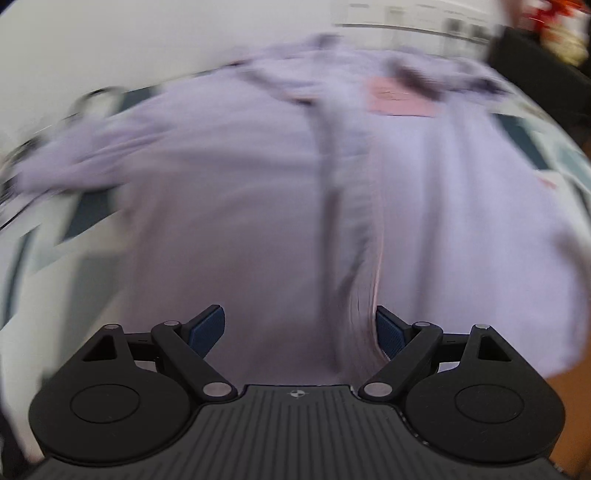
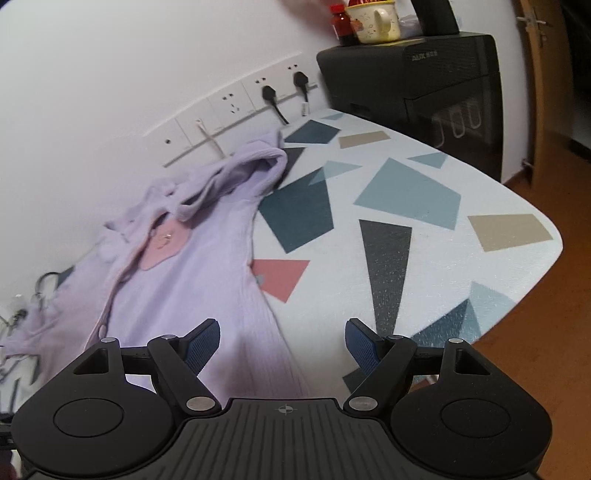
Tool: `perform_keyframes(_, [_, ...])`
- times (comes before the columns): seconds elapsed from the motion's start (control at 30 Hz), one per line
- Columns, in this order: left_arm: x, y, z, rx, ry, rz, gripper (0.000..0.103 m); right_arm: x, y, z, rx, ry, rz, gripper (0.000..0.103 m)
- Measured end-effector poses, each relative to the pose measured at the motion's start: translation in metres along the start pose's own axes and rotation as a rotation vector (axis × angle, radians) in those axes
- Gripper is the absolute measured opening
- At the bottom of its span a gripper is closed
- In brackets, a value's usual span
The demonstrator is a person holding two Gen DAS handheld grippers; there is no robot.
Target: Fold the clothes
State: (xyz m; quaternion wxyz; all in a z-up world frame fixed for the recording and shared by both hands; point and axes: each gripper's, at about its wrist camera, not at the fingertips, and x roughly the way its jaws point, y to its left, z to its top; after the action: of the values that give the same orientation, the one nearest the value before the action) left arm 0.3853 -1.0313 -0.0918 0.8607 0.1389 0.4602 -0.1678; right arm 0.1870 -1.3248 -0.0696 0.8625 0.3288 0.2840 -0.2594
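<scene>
Lilac knit garment lies spread on the tabletop, body toward the near edge, neck end toward the wall. Pink patch on the chest. One sleeve is bunched and doubled up by the wall. In the left wrist view the garment fills the frame, strongly motion-blurred; a dark line down the middle may be a front opening or a crease, cannot tell which.

Left gripper: fingers spread, nothing between them, poised over the hem region of the garment. Right gripper: fingers spread, nothing between them, over the garment's side edge where cloth meets bare tabletop.

Step in hand, as a judgement: garment lies flat and open, not in a folded stack; both grippers look placed to take hold near the bottom edge. Whether this is a lay-out before folding or a re-spread between folds, the frames do not settle.

Next move, as a judgement: each gripper would need to pinch a single edge of the knit cleanly. The fabric looks soft and stretchy, so it may sag or drag. The bunched sleeve would need flattening for a neat fold.

Writing: the black appliance beyond the tabletop reads "AUX" plus small characters too blurred to read. Mug and red-capped bottle stand on it; no label legible. Wall sockets carry two black plugs.
</scene>
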Motion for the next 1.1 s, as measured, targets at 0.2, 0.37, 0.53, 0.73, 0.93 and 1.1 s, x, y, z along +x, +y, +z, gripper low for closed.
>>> perform_keyframes(0.2, [-0.013,-0.007,-0.016,-0.128,0.001,-0.009,0.087,-0.019,-0.019,-0.027,0.009,0.021,0.063,0.072])
perform_keyframes(0.37, [-0.014,-0.027,-0.034,-0.135,0.059,-0.120,0.048,-0.032,-0.015,-0.068,-0.162,0.019,-0.007,0.074])
perform_keyframes(0.53, [-0.028,-0.020,-0.031,-0.224,0.065,-0.206,0.012,-0.039,0.000,-0.110,-0.391,-0.014,-0.084,0.081])
perform_keyframes(0.73, [-0.054,-0.007,0.001,-0.314,0.057,-0.332,0.011,-0.023,0.038,-0.160,-0.561,-0.078,-0.100,0.102])
perform_keyframes(0.93, [-0.084,-0.008,0.029,-0.328,0.000,-0.444,0.011,-0.009,0.062,-0.170,-0.574,-0.156,-0.189,0.102])
perform_keyframes(1.1, [-0.103,-0.010,0.041,-0.315,-0.048,-0.532,0.011,-0.002,0.079,-0.172,-0.578,-0.238,-0.275,0.102])
